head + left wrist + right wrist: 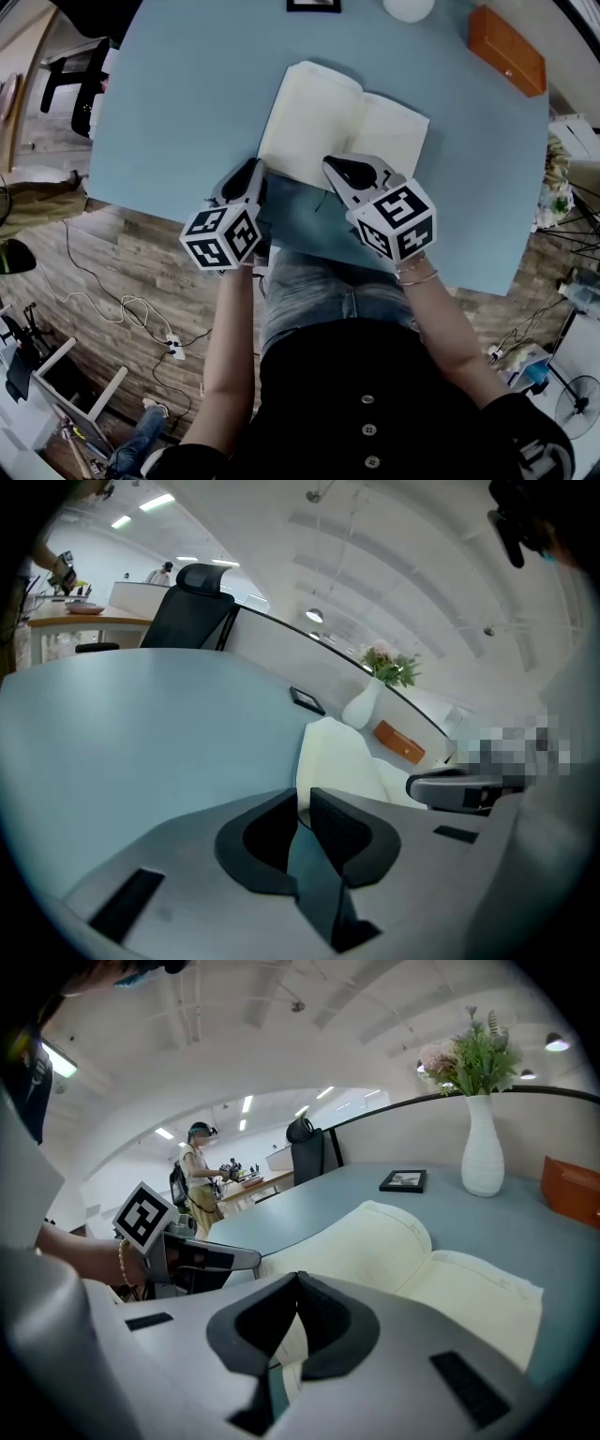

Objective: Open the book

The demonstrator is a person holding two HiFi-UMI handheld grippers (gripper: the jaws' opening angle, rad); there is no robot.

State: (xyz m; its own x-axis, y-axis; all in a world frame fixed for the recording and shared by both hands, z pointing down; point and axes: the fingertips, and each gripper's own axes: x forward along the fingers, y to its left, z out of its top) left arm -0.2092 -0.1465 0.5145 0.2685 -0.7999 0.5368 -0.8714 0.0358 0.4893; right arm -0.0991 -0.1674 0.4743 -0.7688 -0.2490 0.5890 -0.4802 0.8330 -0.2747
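The book point(337, 127) lies open on the blue table point(178, 94), its blank cream pages up, the left leaf bowed a little. My left gripper point(255, 169) is shut just off the book's near left corner, with nothing between its fingers; in the left gripper view its tips point(302, 794) meet over bare table, and the book point(333, 752) is just beyond. My right gripper point(330, 164) is shut over the book's near edge by the spine. In the right gripper view its tips point(297, 1279) touch above the pages point(412, 1260); no leaf is seen pinched.
At the table's far edge stand a white vase point(409, 7), an orange box point(506, 49) and a small picture frame point(313, 5). An office chair point(192, 607) stands beyond the table. The near table edge runs just under both grippers.
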